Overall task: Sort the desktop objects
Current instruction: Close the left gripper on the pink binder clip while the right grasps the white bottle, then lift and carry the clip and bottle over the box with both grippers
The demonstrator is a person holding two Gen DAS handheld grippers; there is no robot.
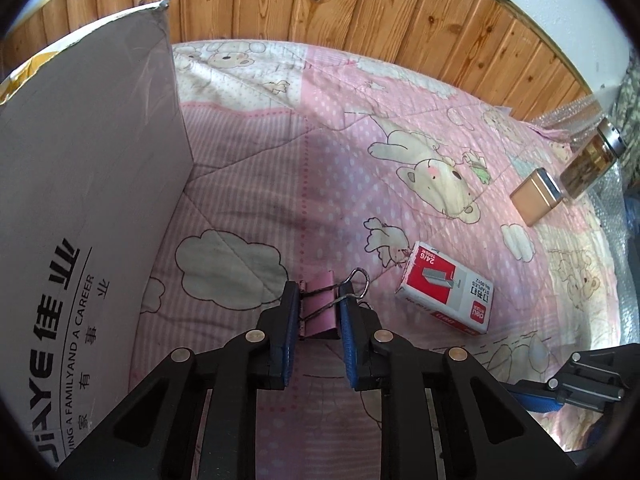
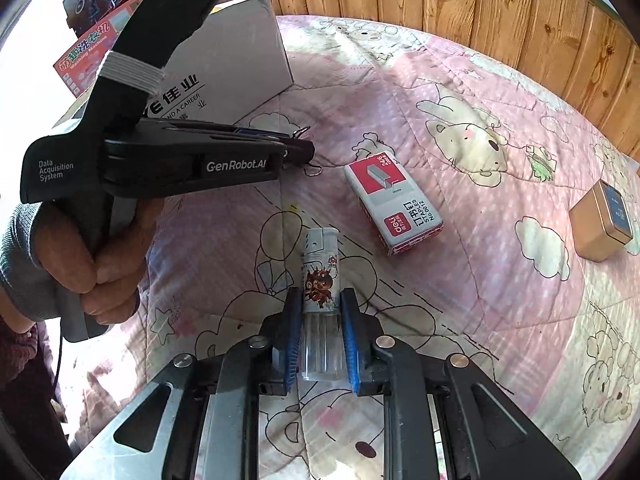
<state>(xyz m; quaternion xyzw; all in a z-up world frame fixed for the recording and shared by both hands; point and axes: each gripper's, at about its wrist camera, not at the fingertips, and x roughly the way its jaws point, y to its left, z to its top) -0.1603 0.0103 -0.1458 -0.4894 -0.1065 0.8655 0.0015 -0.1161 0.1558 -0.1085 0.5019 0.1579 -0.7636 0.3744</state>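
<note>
My left gripper (image 1: 319, 294) is shut on a pink binder clip (image 1: 320, 308) that lies on the pink cartoon quilt (image 1: 280, 184); its blue pads press the clip's sides and wire handles. My right gripper (image 2: 321, 300) is shut on a small clear bottle (image 2: 321, 280) with a white cap and a cartoon sticker, lying on the quilt. A red and grey staples box (image 1: 448, 294) (image 2: 394, 204) lies between the two spots. In the right wrist view the left gripper (image 2: 298, 150) reaches in from the left, held by a hand (image 2: 104, 264).
A large grey cardboard box (image 1: 88, 184) (image 2: 236, 64) stands at the left. A small gold tin (image 1: 538, 196) (image 2: 600, 226) and a glass jar (image 1: 592, 162) sit at the right. Wooden panelling (image 1: 320, 4) backs the quilt. A colourful toy carton (image 2: 96, 36) lies behind the grey box.
</note>
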